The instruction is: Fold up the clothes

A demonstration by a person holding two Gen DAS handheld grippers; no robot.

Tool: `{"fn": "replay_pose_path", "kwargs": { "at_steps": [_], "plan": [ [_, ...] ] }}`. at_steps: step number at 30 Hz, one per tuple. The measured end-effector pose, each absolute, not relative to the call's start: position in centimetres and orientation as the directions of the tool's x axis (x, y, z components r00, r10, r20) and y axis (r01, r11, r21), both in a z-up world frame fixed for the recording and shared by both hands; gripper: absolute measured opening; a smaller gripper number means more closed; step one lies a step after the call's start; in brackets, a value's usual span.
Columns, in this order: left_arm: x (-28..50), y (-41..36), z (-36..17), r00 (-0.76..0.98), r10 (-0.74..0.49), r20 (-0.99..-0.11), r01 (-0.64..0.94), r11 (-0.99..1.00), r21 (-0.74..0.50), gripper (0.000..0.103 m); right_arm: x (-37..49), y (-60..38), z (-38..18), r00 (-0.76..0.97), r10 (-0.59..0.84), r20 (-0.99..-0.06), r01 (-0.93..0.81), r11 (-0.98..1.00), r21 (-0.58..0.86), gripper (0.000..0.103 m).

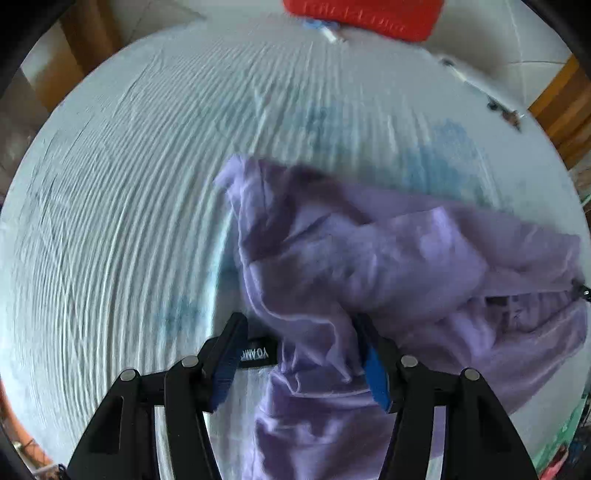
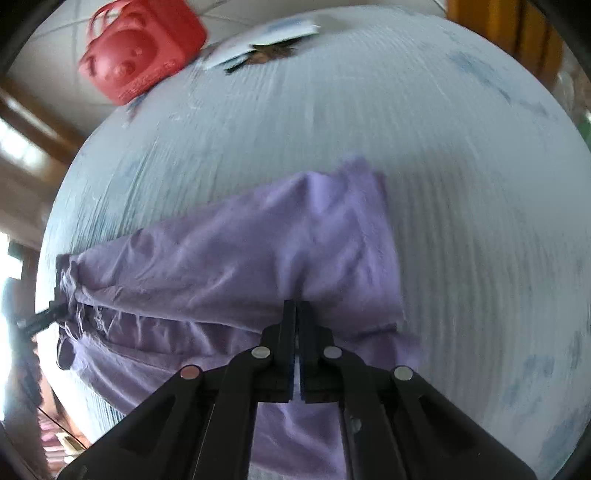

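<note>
A lilac garment (image 1: 388, 258) lies crumpled on a pale blue ribbed bed cover (image 1: 129, 184). My left gripper (image 1: 299, 325) is open, its blue-padded fingers (image 1: 376, 373) either side of a bunched fold with a black label (image 1: 258, 354) by the left finger. In the right wrist view the same garment (image 2: 240, 258) stretches left across the cover (image 2: 480, 184). My right gripper (image 2: 296, 306) is shut on the garment's near edge. The tip of the other gripper (image 2: 40, 317) shows at the garment's far left end.
A red plastic stool (image 2: 136, 48) stands on the tiled floor beyond the bed; it also shows in the left wrist view (image 1: 365, 14). Papers and small items (image 2: 266, 48) lie at the bed's far edge. Wooden furniture (image 1: 561, 103) stands at the sides.
</note>
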State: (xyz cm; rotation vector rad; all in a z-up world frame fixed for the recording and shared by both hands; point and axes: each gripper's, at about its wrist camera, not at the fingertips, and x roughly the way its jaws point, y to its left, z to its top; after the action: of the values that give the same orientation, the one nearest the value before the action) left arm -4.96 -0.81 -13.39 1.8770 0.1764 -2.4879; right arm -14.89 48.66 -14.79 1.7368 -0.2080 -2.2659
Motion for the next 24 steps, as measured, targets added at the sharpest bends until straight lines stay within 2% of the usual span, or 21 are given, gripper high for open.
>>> {"fn": "replay_pose_path", "kwargs": {
  "at_steps": [3,7,10,12,16,19,24],
  "plan": [
    [-4.4,-1.9,-12.2,-0.281,0.065,-0.958,0.108,-0.989,-0.099,0.062,-14.6,48.8,-14.0,-0.256,-0.234,-0.938,0.121,-0.970,0.209,0.001],
    [-4.3,-1.3,-8.5,-0.380,0.068,-0.923,0.095,-0.989,-0.112,0.061,-13.2,44.9,-10.5,-0.322,-0.300,-0.898,0.234,-0.944,0.231,0.002],
    [-4.7,0.0,-7.3,-0.418,0.097,-0.903,0.066,-0.988,-0.136,0.061,-11.8,39.1,-8.9,-0.298,-0.432,-0.851,0.361,-0.876,0.319,0.002],
    [-4.7,0.7,-7.8,-0.405,0.101,-0.909,0.052,-0.990,-0.134,0.061,-11.3,35.1,-8.9,-0.254,-0.499,-0.828,0.427,-0.826,0.367,0.002],
    [-4.7,1.8,-10.2,-0.359,0.099,-0.928,0.021,-0.993,-0.115,0.061,-10.9,28.2,-10.5,-0.183,-0.534,-0.826,0.501,-0.773,0.388,0.002],
    [-4.4,1.9,-11.6,-0.326,0.066,-0.943,0.013,-0.997,-0.074,0.061,-11.2,24.7,-12.2,-0.133,-0.525,-0.841,0.516,-0.761,0.393,0.002],
    [-3.8,1.2,-12.9,-0.302,0.052,-0.952,0.000,-0.999,-0.054,0.062,-11.4,25.1,-14.4,-0.096,-0.462,-0.882,0.484,-0.795,0.364,0.002]
  ]
}}
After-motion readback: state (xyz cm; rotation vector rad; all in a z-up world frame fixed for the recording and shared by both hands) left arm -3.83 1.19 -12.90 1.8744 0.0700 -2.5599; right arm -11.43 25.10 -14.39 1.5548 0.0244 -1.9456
